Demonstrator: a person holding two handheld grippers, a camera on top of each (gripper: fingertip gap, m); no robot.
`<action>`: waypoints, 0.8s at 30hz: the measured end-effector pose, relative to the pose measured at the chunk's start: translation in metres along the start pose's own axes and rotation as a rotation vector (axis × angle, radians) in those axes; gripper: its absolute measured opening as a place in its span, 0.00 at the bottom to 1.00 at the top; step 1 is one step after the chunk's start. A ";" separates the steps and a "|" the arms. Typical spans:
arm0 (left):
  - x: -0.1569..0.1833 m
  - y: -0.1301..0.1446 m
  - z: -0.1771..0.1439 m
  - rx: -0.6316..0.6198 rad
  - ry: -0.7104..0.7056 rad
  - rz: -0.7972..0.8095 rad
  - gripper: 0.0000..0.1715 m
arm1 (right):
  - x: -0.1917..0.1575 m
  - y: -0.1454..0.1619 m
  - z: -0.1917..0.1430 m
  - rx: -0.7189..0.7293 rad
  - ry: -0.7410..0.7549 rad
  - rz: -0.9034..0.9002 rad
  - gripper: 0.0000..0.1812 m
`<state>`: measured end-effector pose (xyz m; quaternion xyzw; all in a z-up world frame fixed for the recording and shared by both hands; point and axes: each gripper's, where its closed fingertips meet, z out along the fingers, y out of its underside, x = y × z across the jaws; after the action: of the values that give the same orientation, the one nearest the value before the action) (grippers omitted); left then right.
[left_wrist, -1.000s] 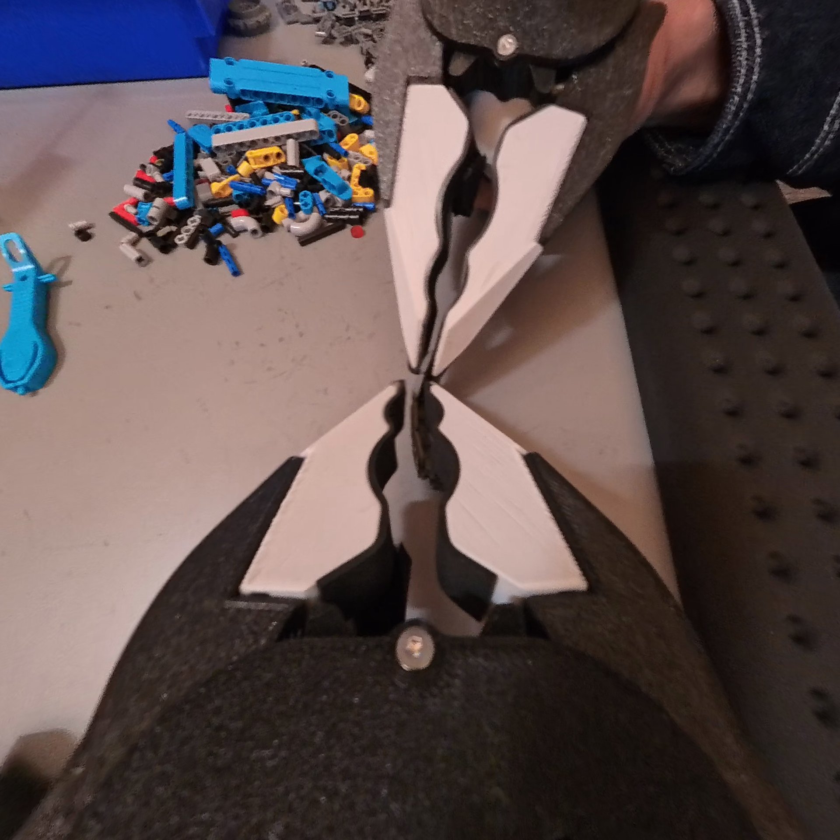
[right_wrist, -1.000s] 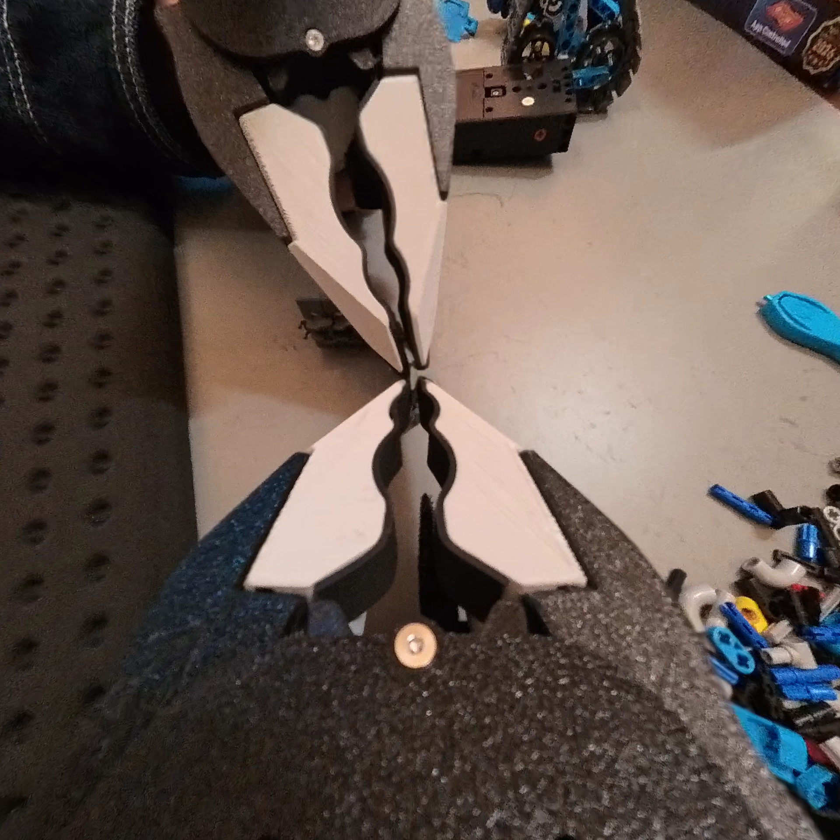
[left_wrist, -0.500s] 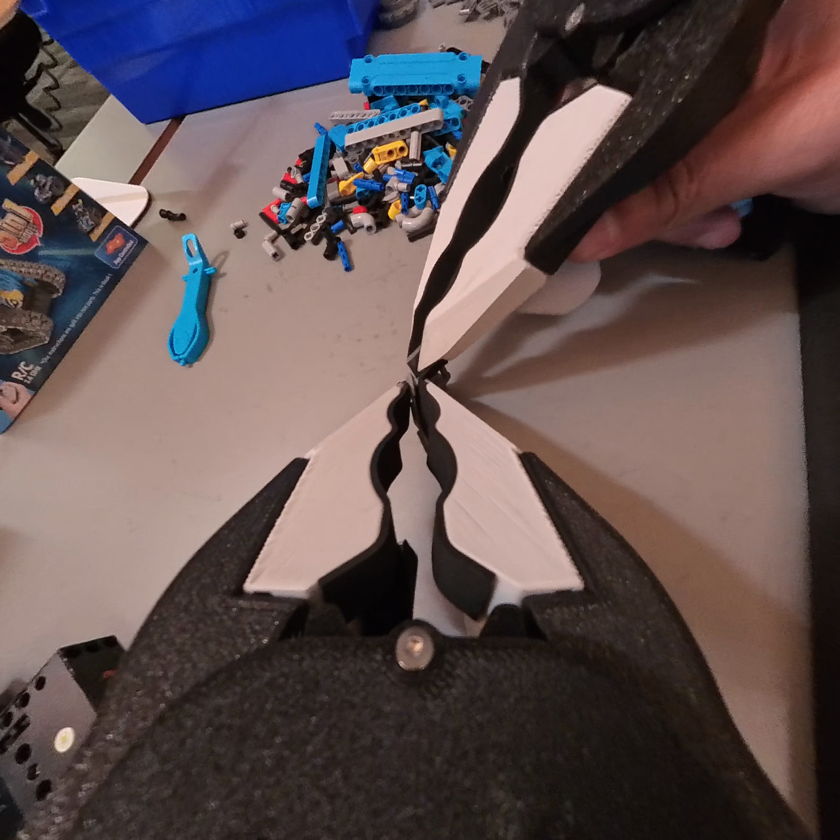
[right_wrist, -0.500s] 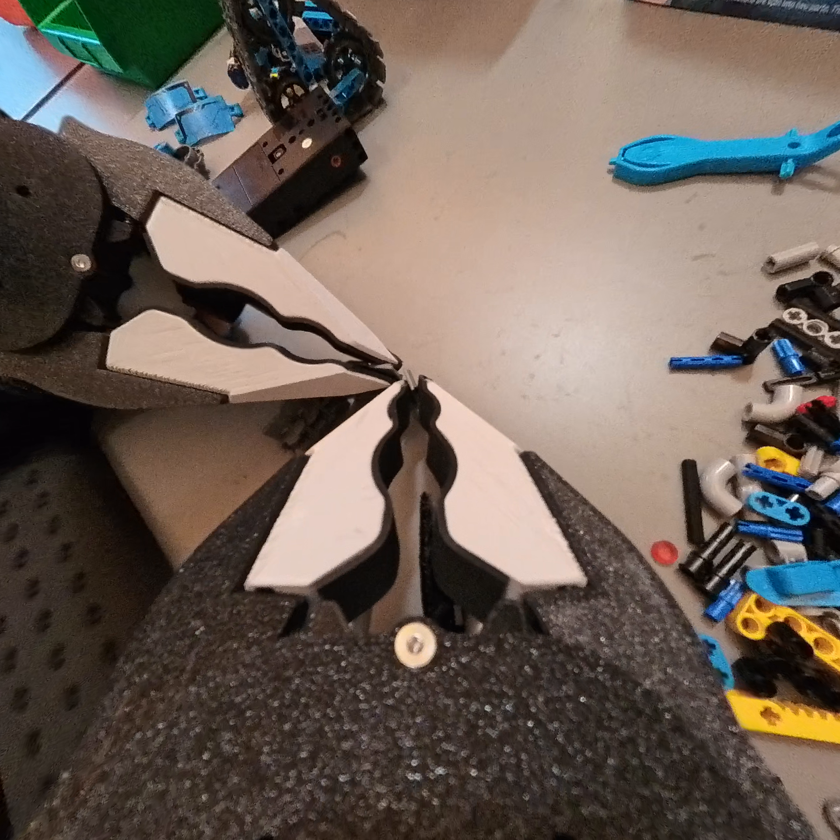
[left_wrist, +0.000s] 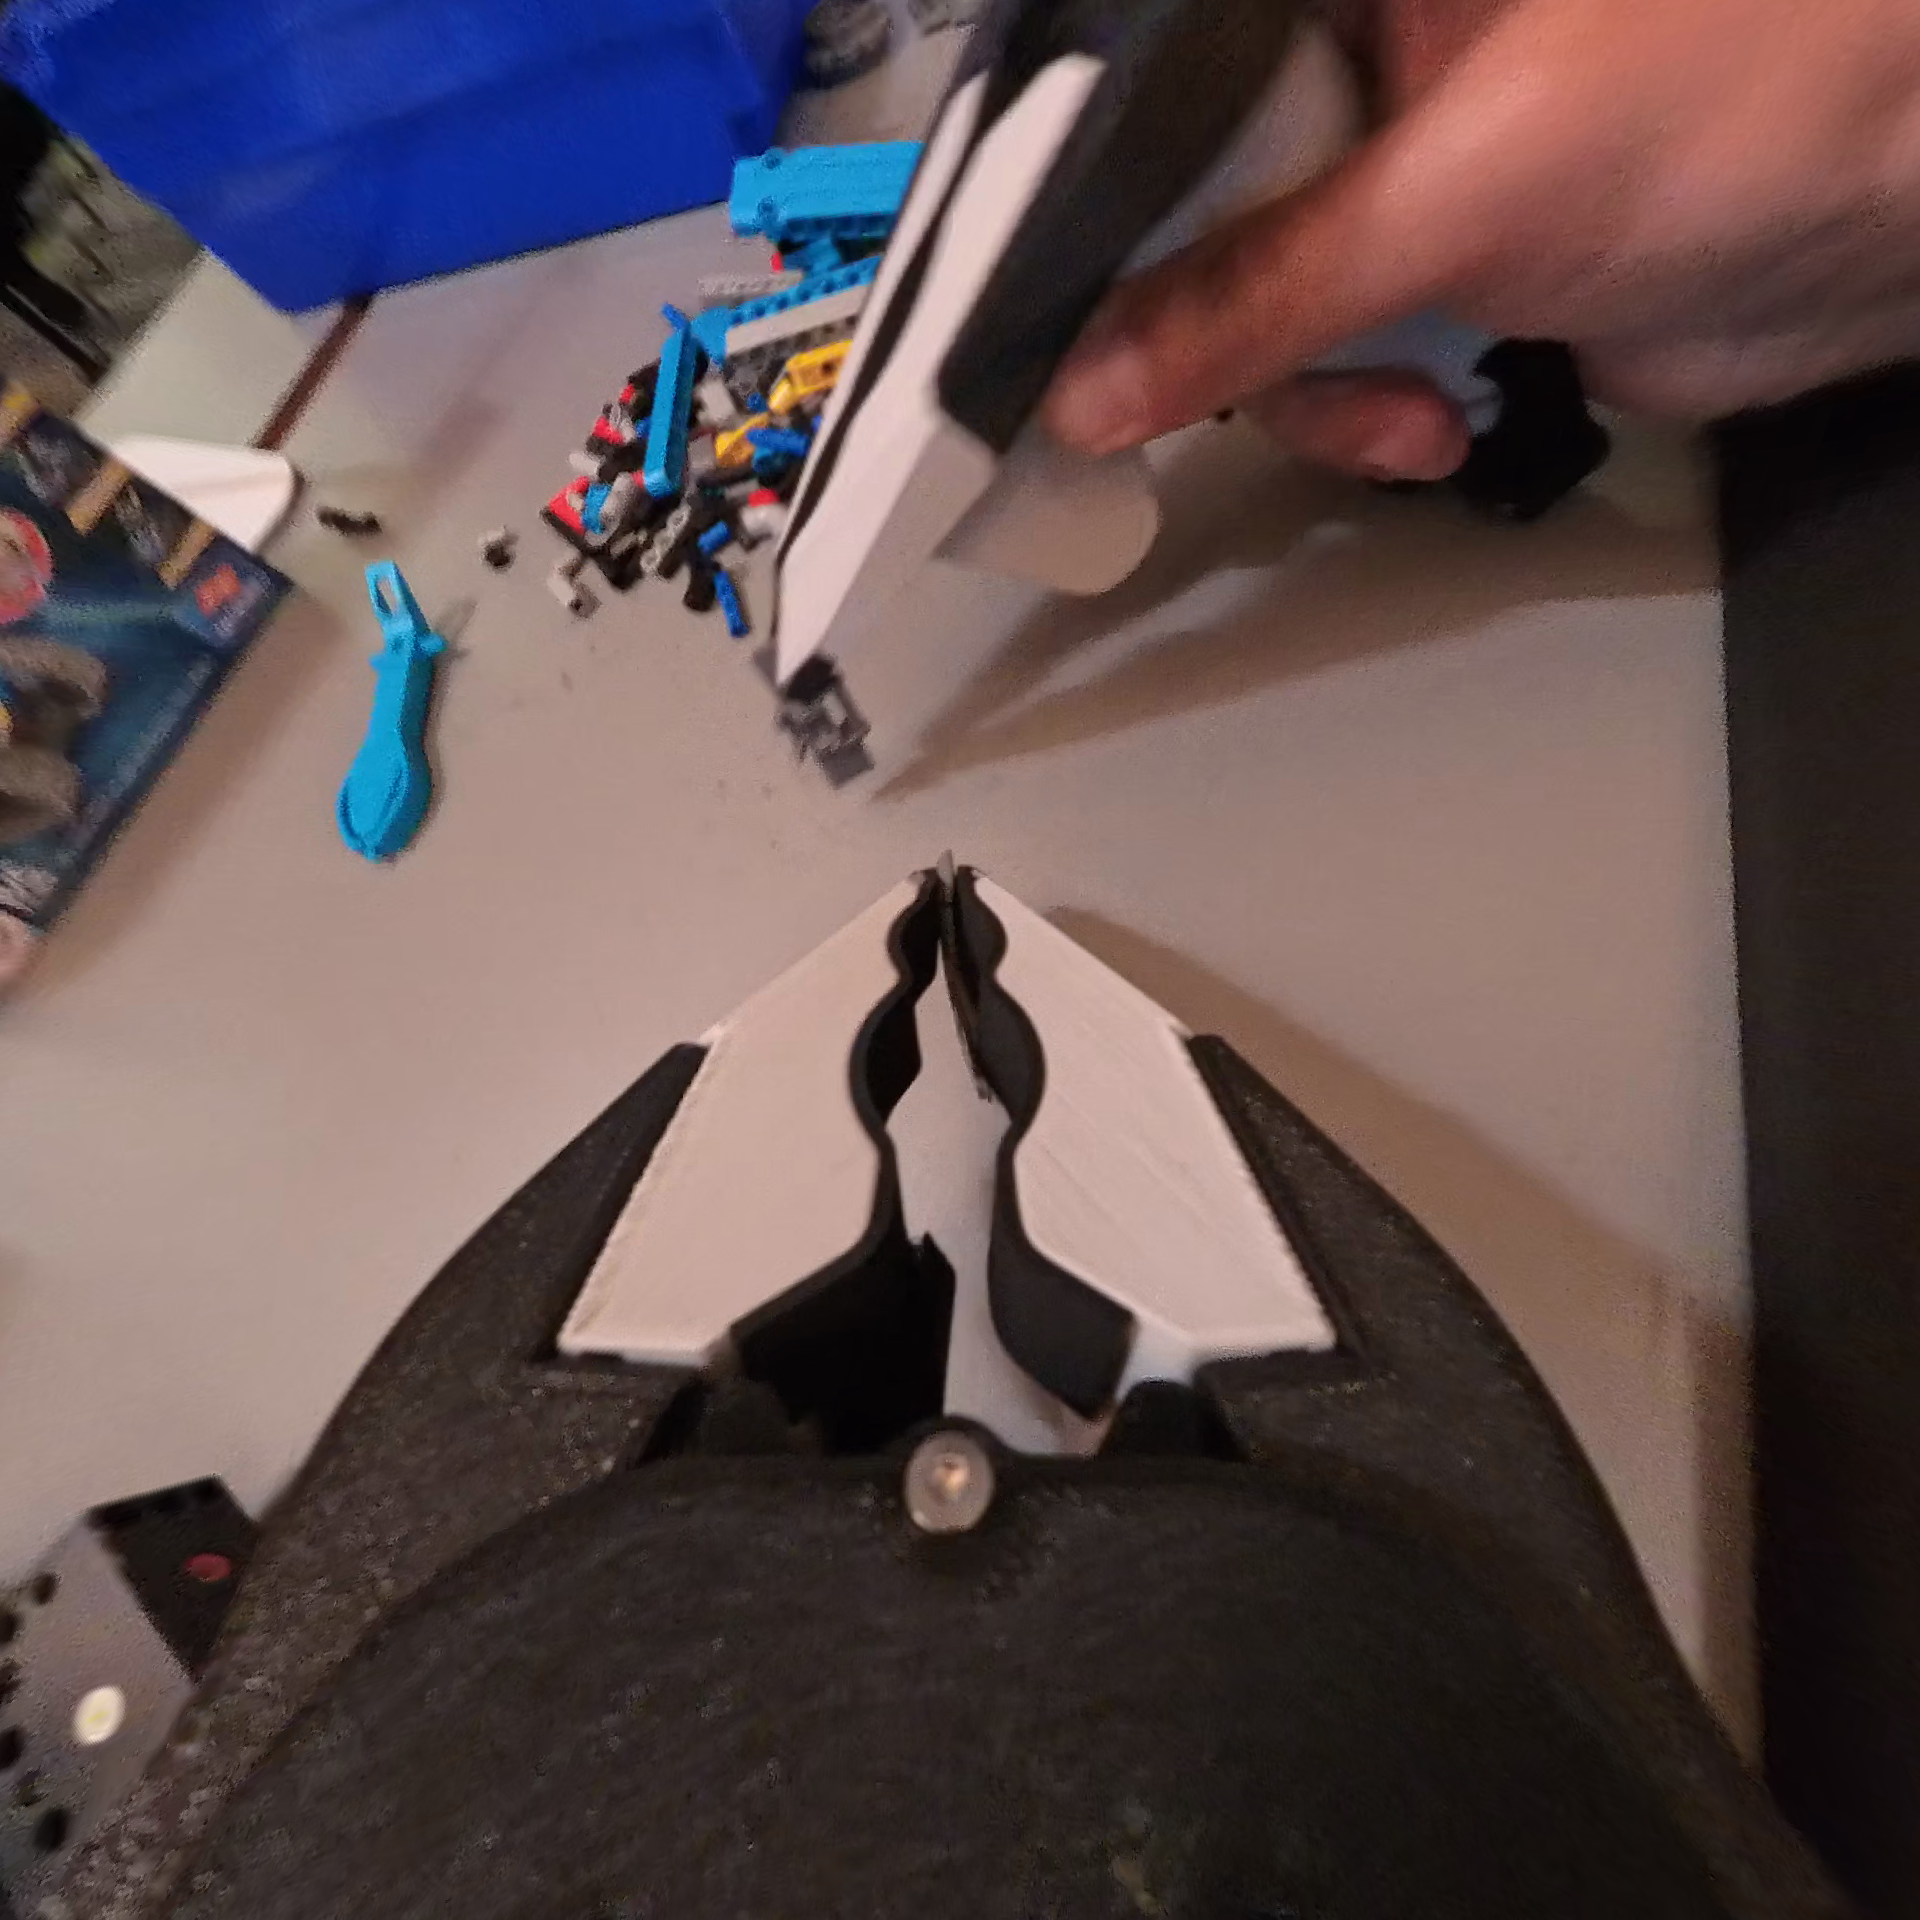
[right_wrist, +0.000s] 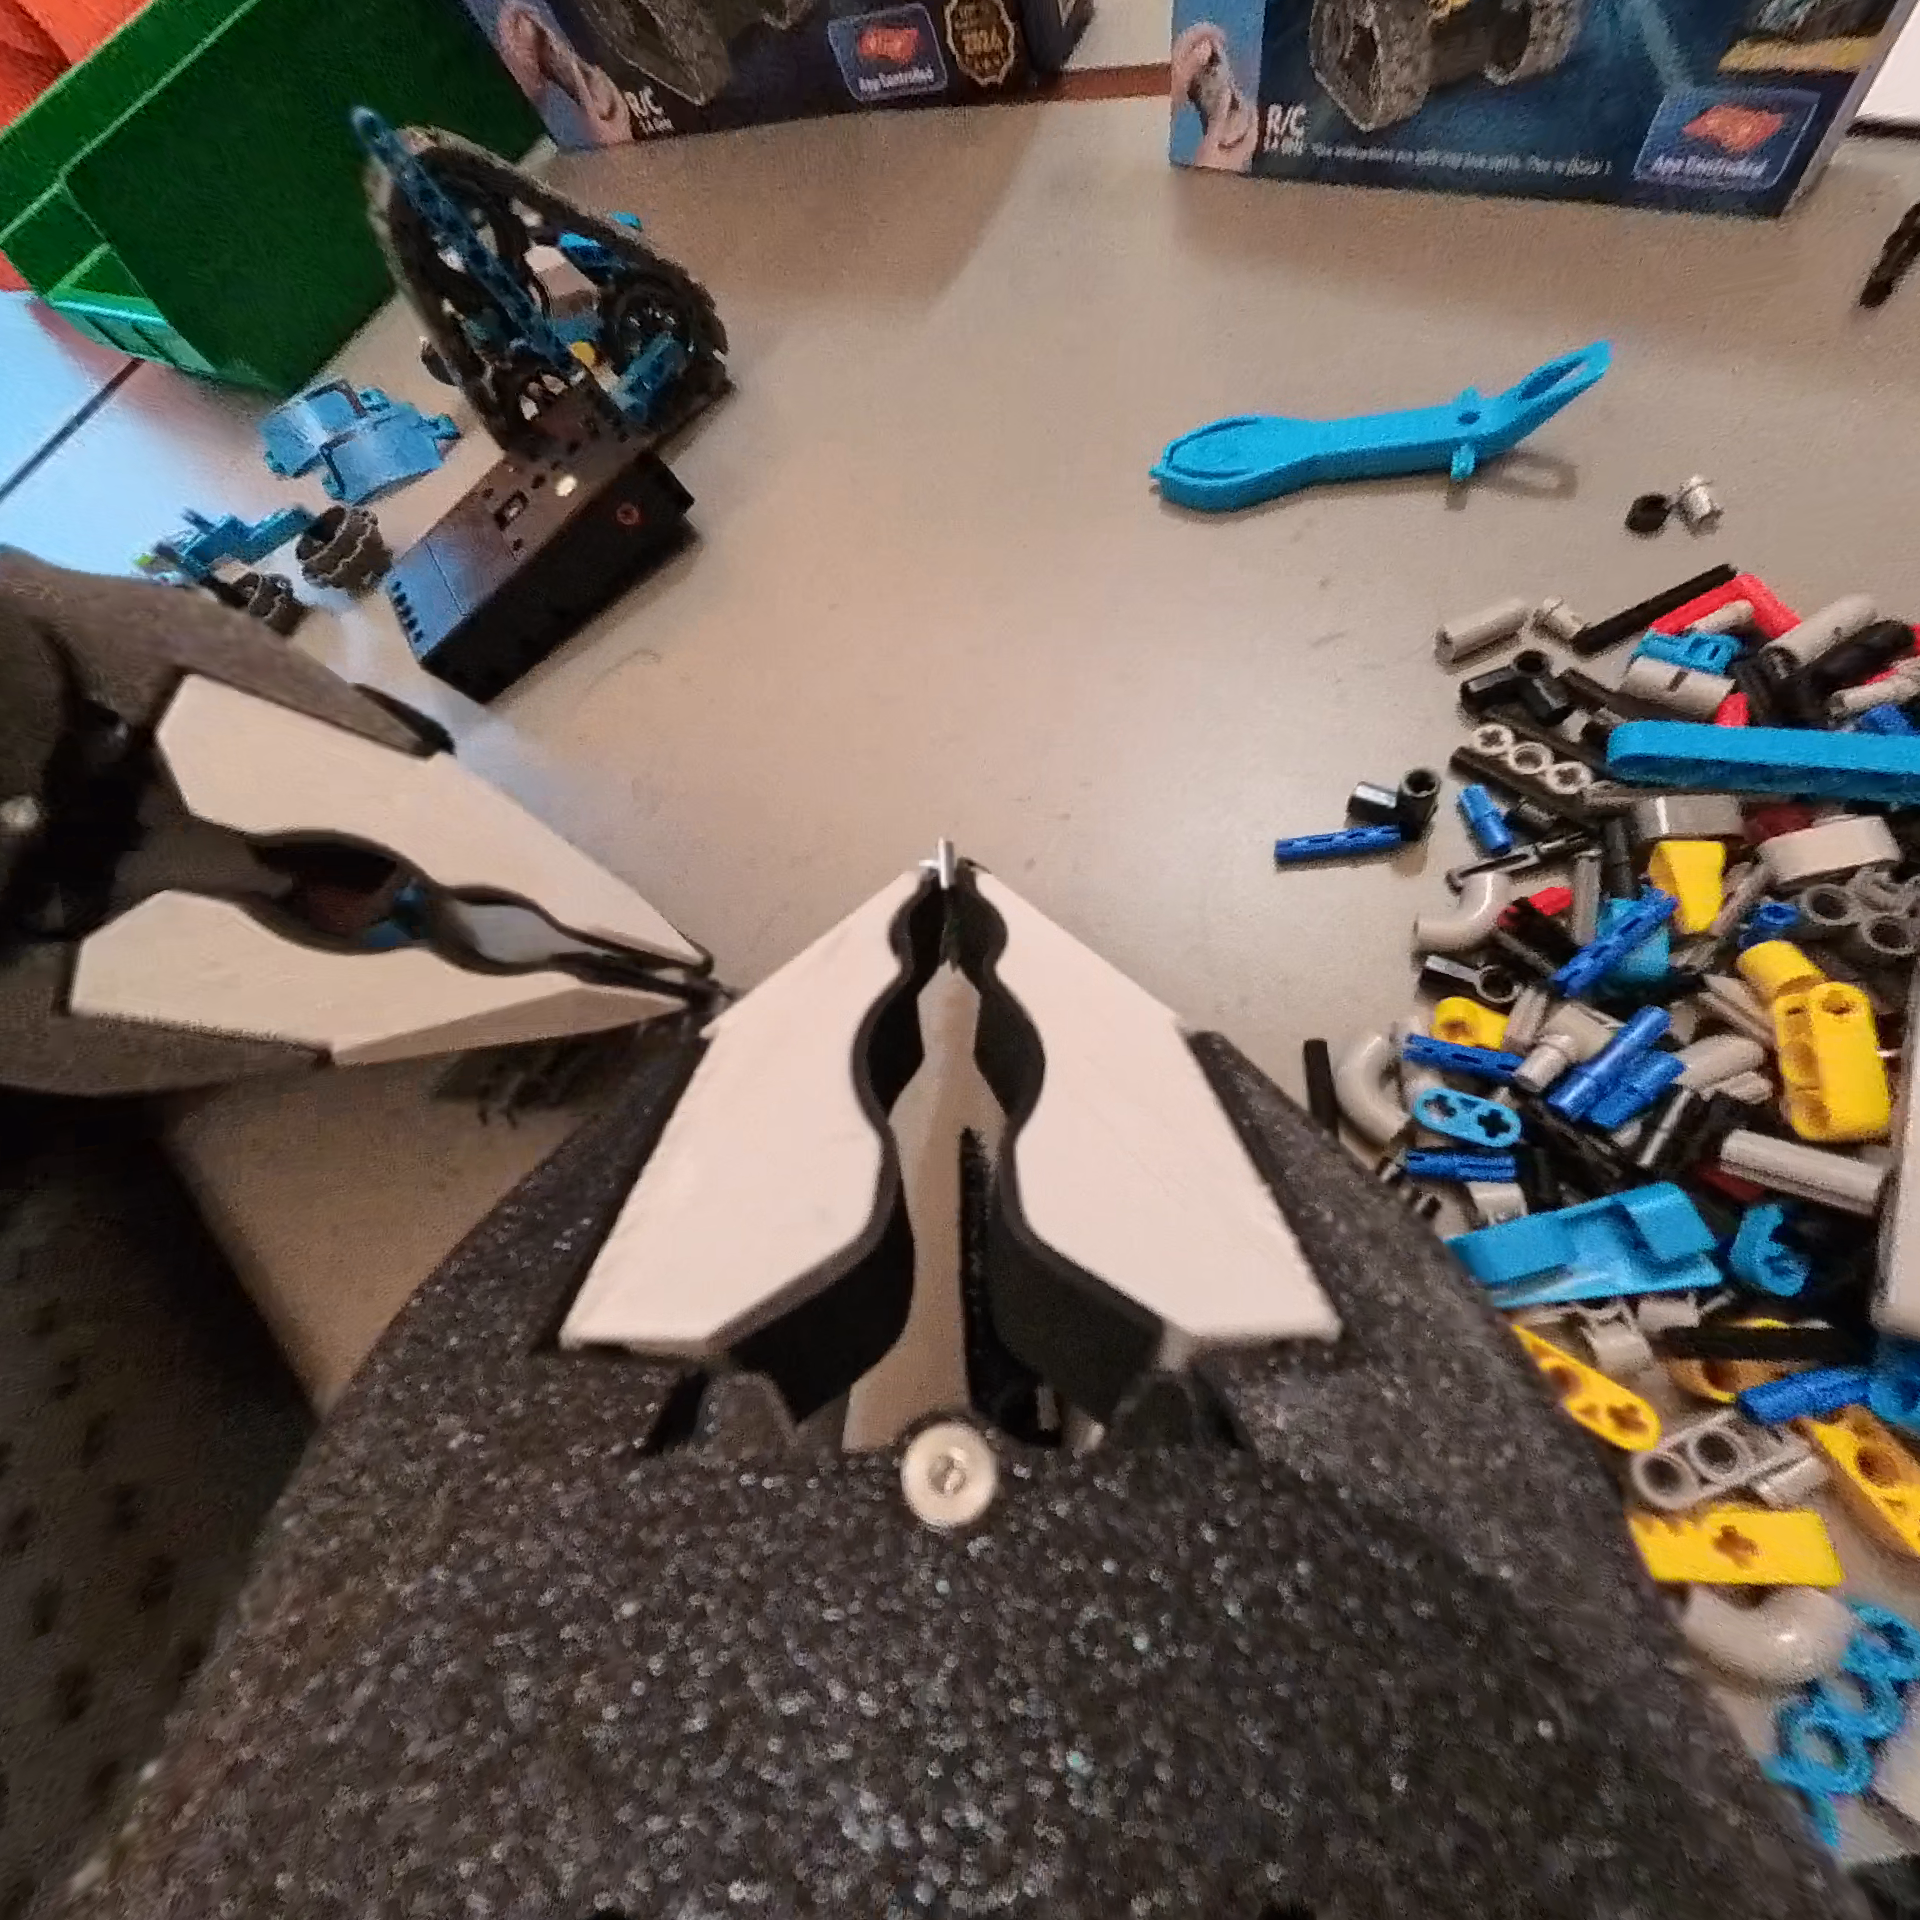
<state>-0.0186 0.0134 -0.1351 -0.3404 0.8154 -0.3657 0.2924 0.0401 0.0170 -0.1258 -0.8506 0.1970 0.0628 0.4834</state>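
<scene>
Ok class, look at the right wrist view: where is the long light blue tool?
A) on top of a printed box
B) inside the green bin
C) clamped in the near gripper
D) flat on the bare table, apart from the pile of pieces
D: the light blue tool lies flat on the table, with a gap between it and the pile of pieces.

Left wrist cam is riding atop the left tongs (left_wrist: 948, 883), looking fwd and down across the grey surface (left_wrist: 1299, 883). Right wrist cam is doing likewise over the right tongs (right_wrist: 948, 871), close in. Both views are sharing the brick pile (left_wrist: 707, 457) and blue tool (right_wrist: 1371, 442).
</scene>
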 end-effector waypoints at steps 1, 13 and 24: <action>0.002 0.001 -0.002 0.013 0.038 -0.026 0.01 | -0.001 -0.001 -0.002 0.004 -0.007 -0.006 0.00; -0.002 -0.012 -0.013 0.079 0.099 -0.130 0.05 | 0.208 0.006 -0.175 -0.027 0.471 0.041 0.01; -0.014 -0.015 -0.033 0.102 0.060 -0.151 0.08 | 0.239 -0.021 -0.218 0.052 0.697 -0.268 0.16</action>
<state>-0.0290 0.0297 -0.1013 -0.3747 0.7761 -0.4376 0.2564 0.2489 -0.2234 -0.0656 -0.8265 0.2384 -0.2994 0.4128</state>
